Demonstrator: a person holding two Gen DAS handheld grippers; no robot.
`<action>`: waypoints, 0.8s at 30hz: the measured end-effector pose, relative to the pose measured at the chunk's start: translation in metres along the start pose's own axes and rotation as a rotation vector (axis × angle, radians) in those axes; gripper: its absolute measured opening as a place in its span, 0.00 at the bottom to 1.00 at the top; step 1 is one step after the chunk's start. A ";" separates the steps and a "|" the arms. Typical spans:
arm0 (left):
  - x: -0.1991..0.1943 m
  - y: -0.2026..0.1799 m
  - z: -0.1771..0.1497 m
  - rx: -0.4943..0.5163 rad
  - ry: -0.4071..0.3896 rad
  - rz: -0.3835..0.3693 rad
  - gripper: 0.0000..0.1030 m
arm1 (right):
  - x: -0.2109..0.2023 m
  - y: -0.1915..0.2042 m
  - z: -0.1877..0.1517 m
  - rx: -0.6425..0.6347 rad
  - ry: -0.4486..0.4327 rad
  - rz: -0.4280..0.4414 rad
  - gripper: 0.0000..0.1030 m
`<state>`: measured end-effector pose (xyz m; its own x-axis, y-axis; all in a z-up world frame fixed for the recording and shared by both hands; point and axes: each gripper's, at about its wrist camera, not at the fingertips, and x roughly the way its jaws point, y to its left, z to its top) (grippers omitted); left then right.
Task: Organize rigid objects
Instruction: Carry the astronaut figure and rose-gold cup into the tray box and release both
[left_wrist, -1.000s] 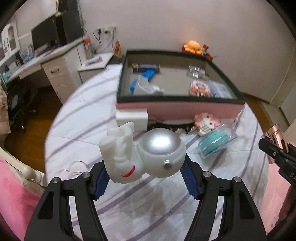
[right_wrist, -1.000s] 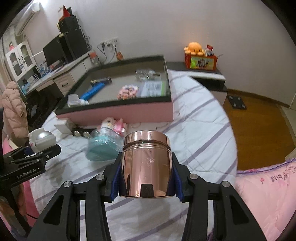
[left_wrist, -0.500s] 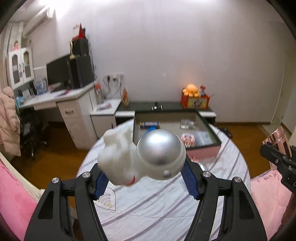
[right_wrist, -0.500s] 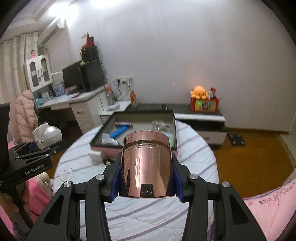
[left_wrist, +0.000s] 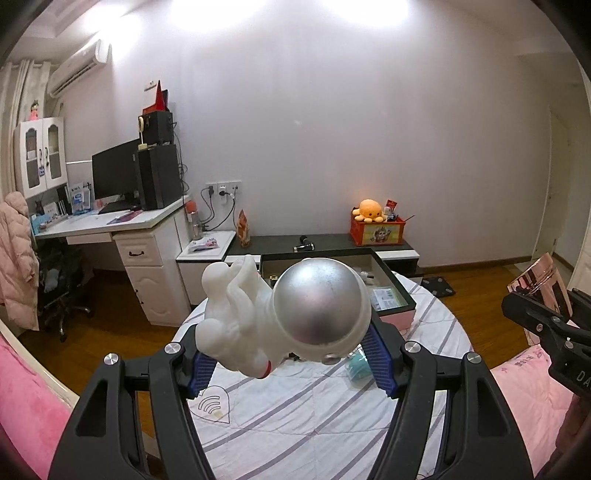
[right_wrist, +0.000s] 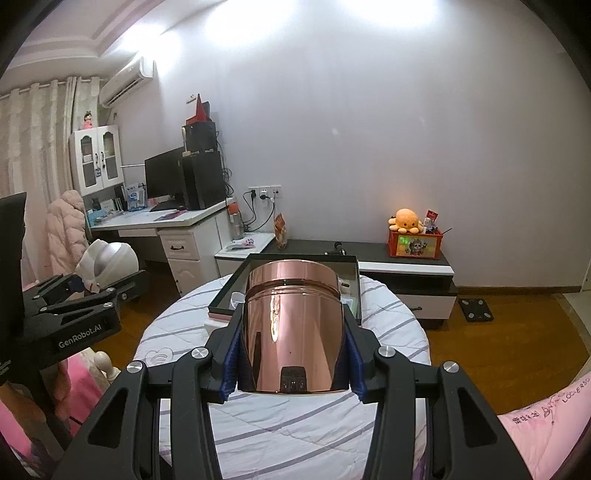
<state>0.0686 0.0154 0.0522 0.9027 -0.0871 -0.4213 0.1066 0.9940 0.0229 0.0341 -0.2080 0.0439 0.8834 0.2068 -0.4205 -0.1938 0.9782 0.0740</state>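
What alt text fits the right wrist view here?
The right tool grips an upright rose-gold canister above a striped round table. Behind it sits an open box; at left, the left tool holds a white astronaut figure.

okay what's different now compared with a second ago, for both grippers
Both grippers have lifted and tilted up from the round table, so the views now take in the wall and the open box looks farther off. Unchanged: the left gripper grips the astronaut figure, the right gripper the rose-gold canister.
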 end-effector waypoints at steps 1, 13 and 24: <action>-0.001 0.000 0.000 0.000 -0.001 -0.001 0.67 | -0.001 0.001 0.000 -0.002 -0.001 0.001 0.46; -0.004 -0.004 0.002 0.014 -0.009 -0.004 0.67 | -0.006 -0.005 0.000 0.009 -0.011 0.014 0.46; 0.012 -0.004 0.006 0.016 0.000 0.003 0.67 | 0.002 -0.009 -0.002 0.021 -0.002 0.011 0.46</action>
<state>0.0817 0.0099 0.0527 0.9030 -0.0840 -0.4213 0.1105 0.9931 0.0388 0.0366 -0.2163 0.0412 0.8822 0.2174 -0.4178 -0.1945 0.9761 0.0970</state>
